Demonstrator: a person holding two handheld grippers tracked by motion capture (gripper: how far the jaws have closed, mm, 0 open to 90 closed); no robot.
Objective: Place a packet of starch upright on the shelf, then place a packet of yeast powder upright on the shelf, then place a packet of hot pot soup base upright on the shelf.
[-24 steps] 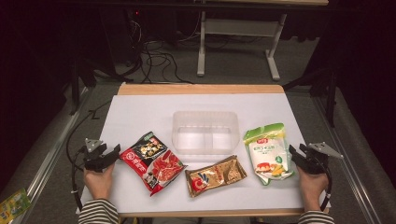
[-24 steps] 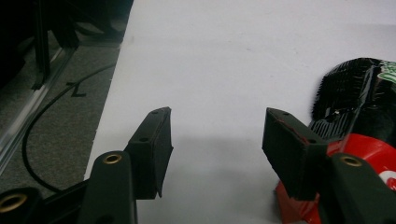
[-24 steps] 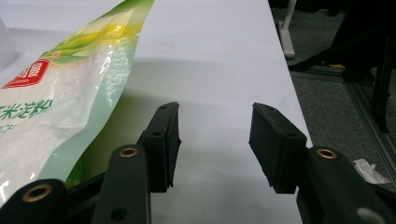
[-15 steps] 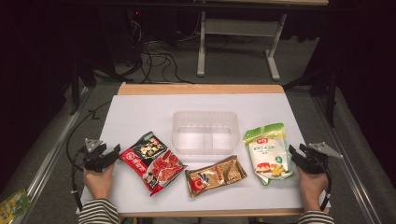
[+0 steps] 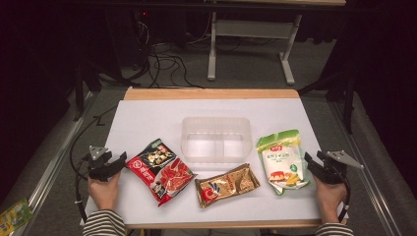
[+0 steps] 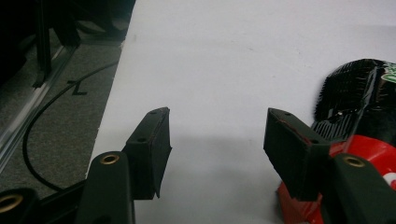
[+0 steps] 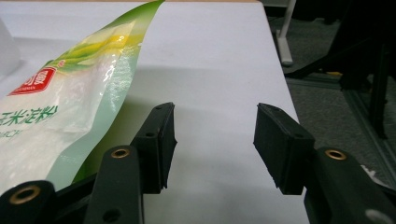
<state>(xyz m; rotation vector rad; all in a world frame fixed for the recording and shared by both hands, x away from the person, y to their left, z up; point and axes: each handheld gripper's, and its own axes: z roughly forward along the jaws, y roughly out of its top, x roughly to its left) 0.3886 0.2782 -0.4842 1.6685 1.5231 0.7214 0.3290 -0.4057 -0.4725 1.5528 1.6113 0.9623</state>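
Resting at the table's [image 5: 147,118] near edge, I held both claws released — left gripper [image 5: 114,164] just beside the red packet [image 5: 160,169], right gripper [image 5: 312,164] beside the green pouch [image 5: 282,160].

Light falls from above onto the white worktop [image 5: 147,123], which reads bright and even in the high view, while the floor and room around it sink into near black. That view is soft and slightly grainy. In the left gripper view the red and black packet [image 6: 369,121] carries small glints, and soft shadows lie under the jaws. In the right gripper view the green and white pouch [image 7: 60,107] shows glare, and near parts blur
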